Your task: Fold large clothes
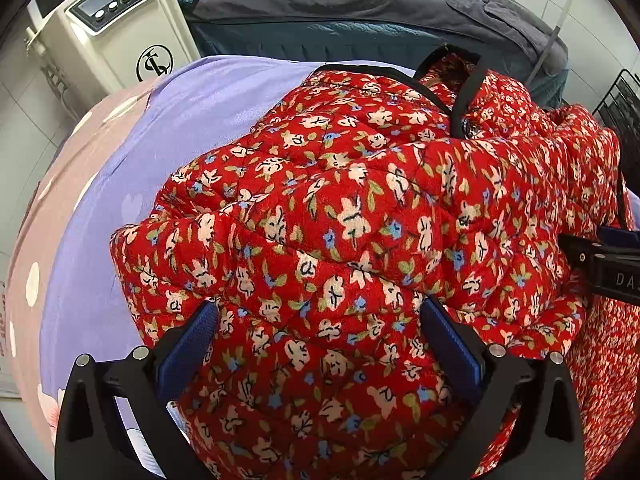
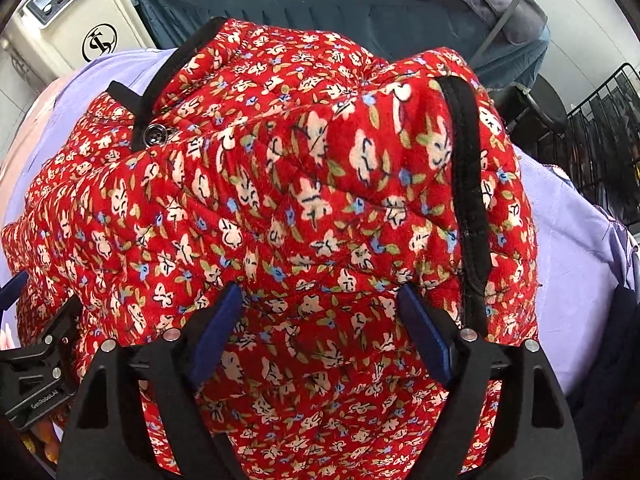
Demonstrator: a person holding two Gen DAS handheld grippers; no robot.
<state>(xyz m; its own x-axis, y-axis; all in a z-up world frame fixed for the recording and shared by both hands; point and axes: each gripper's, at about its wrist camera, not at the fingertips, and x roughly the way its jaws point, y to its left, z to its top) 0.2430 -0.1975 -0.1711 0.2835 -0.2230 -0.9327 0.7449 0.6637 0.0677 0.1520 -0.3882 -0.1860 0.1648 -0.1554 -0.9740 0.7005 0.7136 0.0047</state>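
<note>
A red quilted jacket [image 1: 340,208] with white flowers and black trim lies bunched on a lilac sheet [image 1: 160,140]. One sleeve is laid across its front. My left gripper [image 1: 320,320] points down over the jacket's near part, its blue pads [image 1: 192,340] set wide with padded cloth swelling between them, not pinched. The right gripper's body shows at the right edge [image 1: 600,264]. In the right wrist view the jacket [image 2: 300,200] fills the frame, with a dark button [image 2: 154,134] and a black-edged cuff [image 2: 468,184]. My right gripper [image 2: 320,304] is open above the cloth.
A white machine with a control panel [image 1: 108,20] stands at the back left. Dark blue and grey bedding [image 1: 360,12] lies behind the jacket. A black wire rack [image 1: 624,96] is at the right. The sheet's pink, white-dotted border [image 1: 52,200] runs along the left.
</note>
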